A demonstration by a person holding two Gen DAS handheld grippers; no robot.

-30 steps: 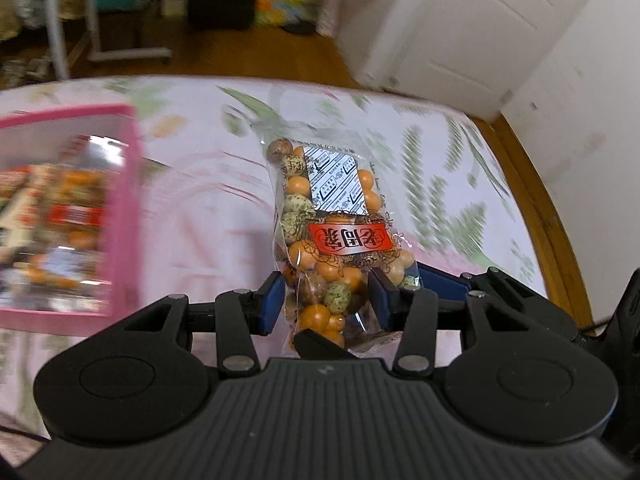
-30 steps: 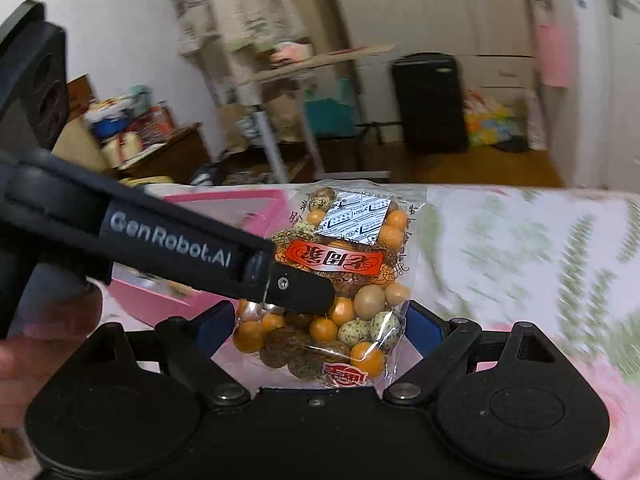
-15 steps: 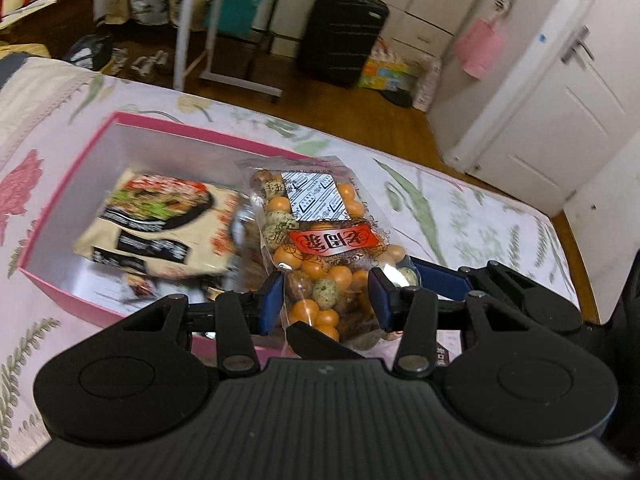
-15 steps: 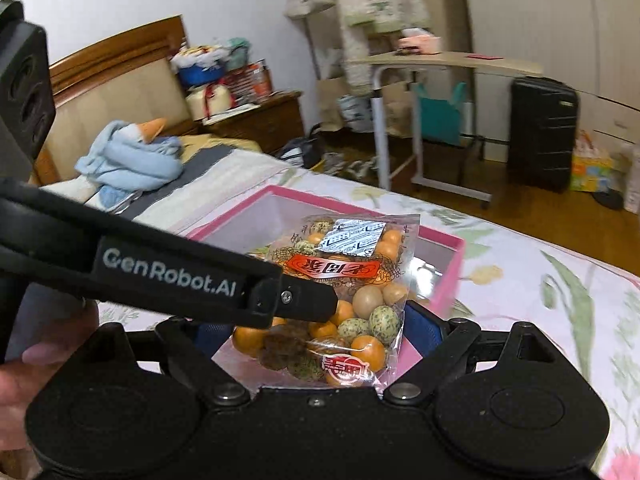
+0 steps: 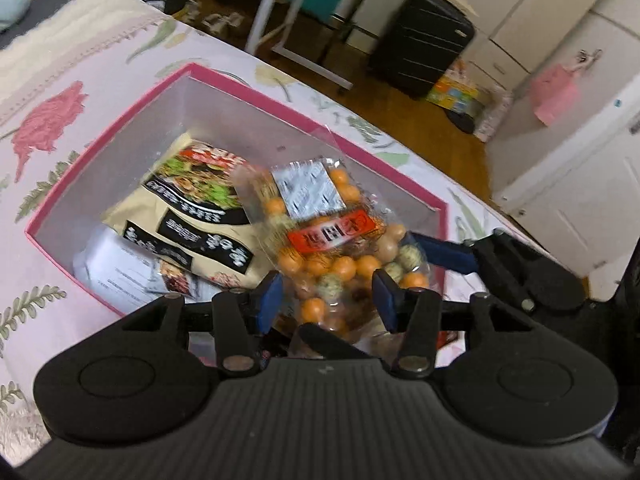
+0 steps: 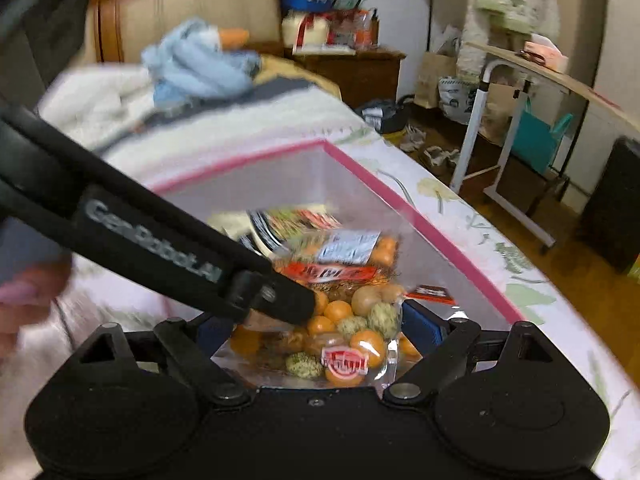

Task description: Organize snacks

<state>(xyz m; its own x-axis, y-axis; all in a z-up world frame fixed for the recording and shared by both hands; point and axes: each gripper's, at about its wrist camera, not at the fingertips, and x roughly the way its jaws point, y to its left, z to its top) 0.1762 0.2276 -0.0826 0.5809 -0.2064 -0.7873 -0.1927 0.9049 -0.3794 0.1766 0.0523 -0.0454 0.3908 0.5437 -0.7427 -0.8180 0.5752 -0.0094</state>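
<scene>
A clear bag of orange and green coated nuts [image 5: 336, 240] with a red label hangs over the open pink box [image 5: 120, 104]. My left gripper [image 5: 328, 300] is shut on its lower end. My right gripper [image 6: 320, 332] is also closed around the same bag [image 6: 340, 320], from the other side. The left gripper's arm [image 6: 160, 236] crosses the right wrist view. Inside the box lie a beige noodle packet [image 5: 192, 208] and a white packet [image 5: 124, 276].
The box sits on a bed with a pink floral cover [image 5: 44, 132]. A blue soft toy [image 6: 196, 64] lies near the headboard. A white side table [image 5: 288, 20], a black suitcase [image 5: 420, 40] and a white door [image 5: 580, 184] stand beyond the bed.
Both grippers have carried the bag from over the bare bedcover to above the pink box, and now tilt down into it. The packets inside have come into view.
</scene>
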